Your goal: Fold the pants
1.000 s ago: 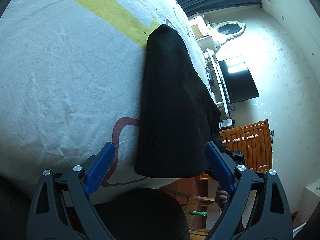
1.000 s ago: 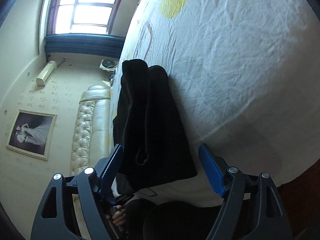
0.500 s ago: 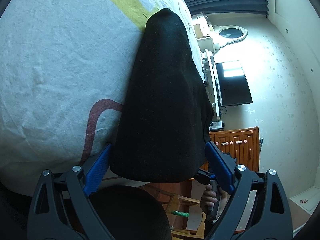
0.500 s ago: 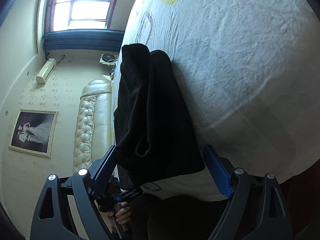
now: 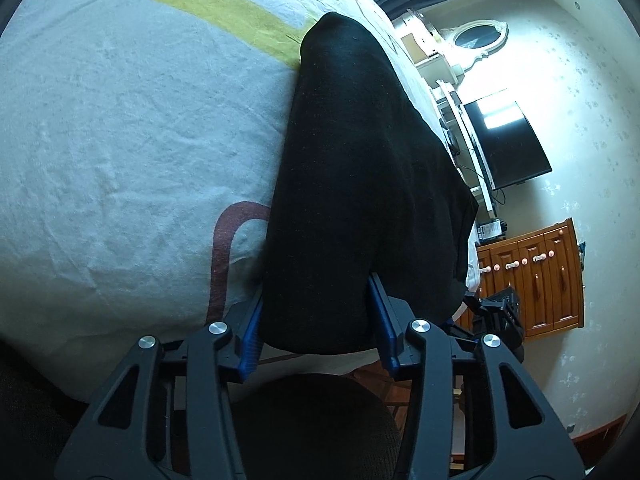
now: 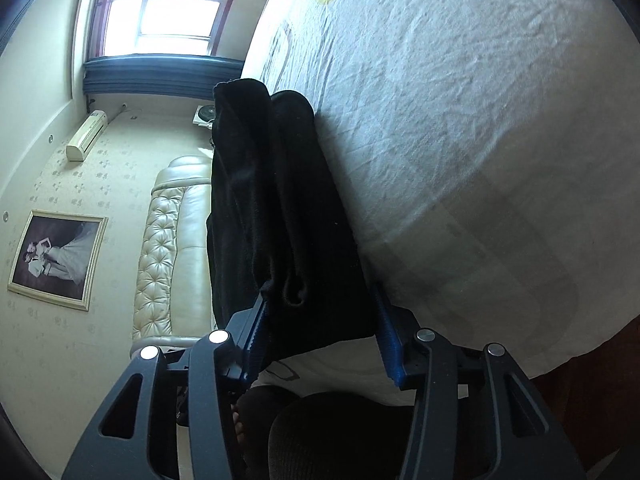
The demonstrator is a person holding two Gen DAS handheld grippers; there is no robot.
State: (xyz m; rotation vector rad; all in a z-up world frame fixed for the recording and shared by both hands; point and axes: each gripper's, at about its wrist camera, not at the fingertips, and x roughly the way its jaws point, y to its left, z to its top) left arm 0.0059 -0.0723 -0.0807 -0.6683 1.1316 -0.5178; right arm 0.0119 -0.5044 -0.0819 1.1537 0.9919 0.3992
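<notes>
Close under both cameras, my two grippers have just been closing on the near end of the pants (image 5: pixel 360 184), and the cloth sits between the fingers of each. My left gripper (image 5: pixel 318 320) has its blue pads pressed against the two sides of a thick black fold at the bed's near edge, so I take it as clamped on the pants. My right gripper (image 6: pixel 320 328) is clamped the same way on the other near corner, where the cloth bunches into a small loop just ahead of the left pad.

Beyond the pads, the pants lie as a long dark strip on the bed (image 5: pixel 120 140), running away from me. From the right camera they look like two layers lying side by side, one partly slumped over the bed's side toward the sofa (image 6: pixel 168 240). Further off, the sheet is bare and wrinkled.

I judge this to be the pick-up for a fold: both near corners are taken, nothing lifted yet. Next I would raise both hands together, keep the edge taut between them, and carry it toward the far end to lay it over. The slumped layer may drag or slip, so I should lift evenly and check both layers are caught.
</notes>
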